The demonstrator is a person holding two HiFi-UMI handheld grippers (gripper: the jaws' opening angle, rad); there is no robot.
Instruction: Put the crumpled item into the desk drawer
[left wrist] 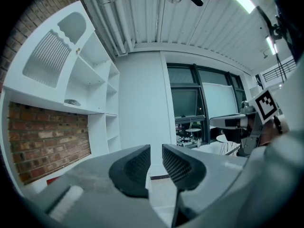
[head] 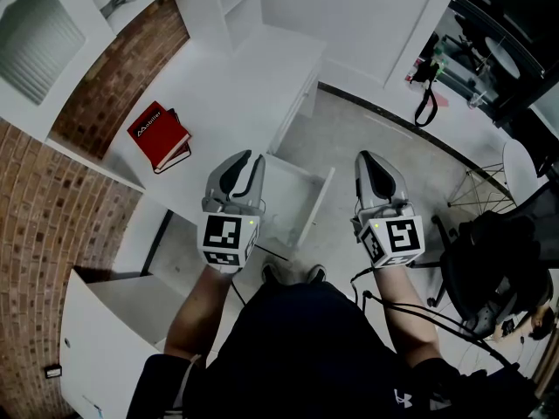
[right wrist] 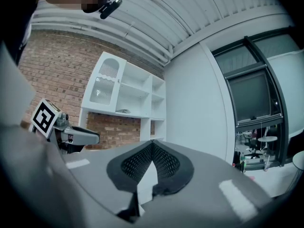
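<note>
1. Crumpled item: not to be made out in any view; position cannot be told.
2. Drawer (head: 316,201): white, pulled out from the front of the table (head: 253,77) and open upward; left part covered by the left tool in the head view.
3. Left tool (head: 247,162): held over the drawer's left side, marker cube toward the person. Jaws apart by a narrow gap, with nothing between the ribbed pads (left wrist: 133,167).
4. Right tool (head: 367,160): held just right of the drawer, above the grey floor (head: 384,133). Jaws together at the tips, with nothing clamped between the pads (right wrist: 135,163).
5. Book (head: 160,136): red, lying flat on the table top, well apart from the drawer and near the brick wall (head: 52,208).
6. Shelves (right wrist: 135,96): white, mounted on the brick wall above the table.
7. Chair (head: 498,260): dark, at the far right, well apart from the drawer.
</note>
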